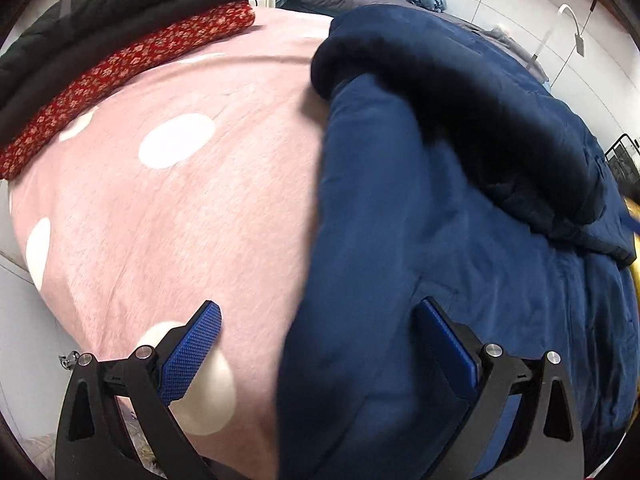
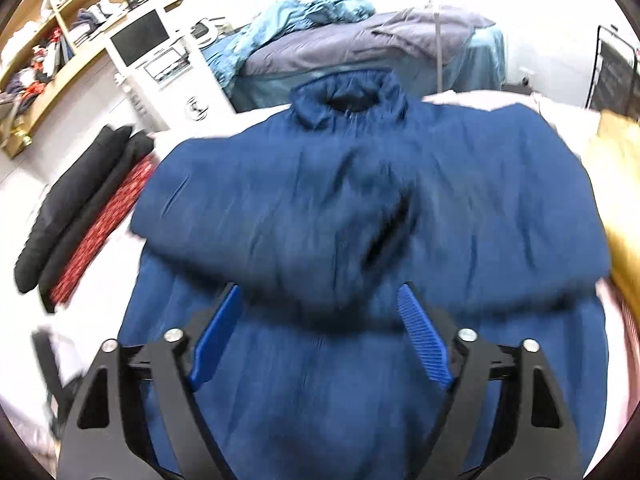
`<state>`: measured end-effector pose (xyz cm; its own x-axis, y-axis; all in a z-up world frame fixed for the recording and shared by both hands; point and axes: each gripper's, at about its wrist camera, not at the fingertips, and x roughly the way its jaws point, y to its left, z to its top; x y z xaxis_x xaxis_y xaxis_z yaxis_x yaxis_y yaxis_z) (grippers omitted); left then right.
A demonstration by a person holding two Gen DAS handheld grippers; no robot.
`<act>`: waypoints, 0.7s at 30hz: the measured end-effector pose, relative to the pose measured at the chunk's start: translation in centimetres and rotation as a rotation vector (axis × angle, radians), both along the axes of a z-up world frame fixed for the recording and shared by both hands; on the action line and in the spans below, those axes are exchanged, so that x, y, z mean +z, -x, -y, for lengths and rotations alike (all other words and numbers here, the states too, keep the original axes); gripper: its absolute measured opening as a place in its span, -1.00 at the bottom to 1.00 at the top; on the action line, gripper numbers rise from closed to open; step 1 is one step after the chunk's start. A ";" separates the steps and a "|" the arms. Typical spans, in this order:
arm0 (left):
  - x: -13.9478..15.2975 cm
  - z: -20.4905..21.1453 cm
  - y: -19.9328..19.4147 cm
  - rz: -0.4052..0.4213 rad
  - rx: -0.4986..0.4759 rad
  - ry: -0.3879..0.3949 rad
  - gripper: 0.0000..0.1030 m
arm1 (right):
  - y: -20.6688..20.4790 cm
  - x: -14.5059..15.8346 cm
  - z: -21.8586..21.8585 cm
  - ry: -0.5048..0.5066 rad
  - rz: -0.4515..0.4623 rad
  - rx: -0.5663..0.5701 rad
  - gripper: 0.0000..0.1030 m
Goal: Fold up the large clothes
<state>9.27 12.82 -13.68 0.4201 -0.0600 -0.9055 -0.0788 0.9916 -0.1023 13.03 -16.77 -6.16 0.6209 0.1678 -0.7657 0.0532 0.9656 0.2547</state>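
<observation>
A large navy padded jacket [image 2: 360, 208] lies spread on a pink blanket with white dots [image 1: 168, 184], collar at the far end and both sleeves folded across the chest. In the left wrist view the jacket [image 1: 460, 220] fills the right half. My left gripper [image 1: 320, 312] is open and empty, hovering over the jacket's left edge near its hem. My right gripper [image 2: 320, 296] is open and empty, just above the lower middle of the jacket, below the folded sleeves.
A stack of folded clothes, black [image 1: 100, 12] over red patterned [image 1: 120, 76], lies at the blanket's left edge; it also shows in the right wrist view [image 2: 80, 208]. A yellow item [image 2: 616, 200] lies right of the jacket. Beyond are a pile of blue-grey bedding [image 2: 340, 40] and shelves [image 2: 60, 40].
</observation>
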 end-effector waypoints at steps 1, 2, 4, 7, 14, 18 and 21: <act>-0.1 -0.3 0.3 -0.001 0.001 0.009 0.88 | -0.8 -0.1 0.1 -0.004 -0.002 -0.009 0.36; -0.2 -0.4 0.4 -0.003 0.000 0.019 0.88 | -1.6 -0.4 0.0 -0.017 -0.014 -0.012 0.22; -0.3 -0.9 0.6 -0.003 -0.003 0.032 0.88 | -3.1 -1.3 -0.2 -0.040 -0.054 0.000 -0.11; -0.2 -0.9 0.5 -0.003 -0.012 0.037 0.88 | -3.4 -1.4 -0.5 -0.024 -0.048 0.051 -0.56; 0.0 -1.0 0.9 -0.005 -0.029 0.031 0.88 | -2.4 2.2 1.2 0.193 0.056 0.032 -0.75; 0.3 -1.2 1.6 -0.006 -0.033 0.040 0.88 | -4.0 3.5 4.9 0.318 0.055 -0.051 -0.76; 0.4 -1.6 2.1 -0.011 -0.021 0.052 0.88 | -5.6 1.6 8.2 0.268 -0.038 -0.092 -0.75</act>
<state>7.21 14.41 -13.32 0.4085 -0.1156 -0.9054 -0.0590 0.9865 -0.1525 18.63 -24.94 -4.53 0.5945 -0.0998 -0.7979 0.1484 0.9888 -0.0131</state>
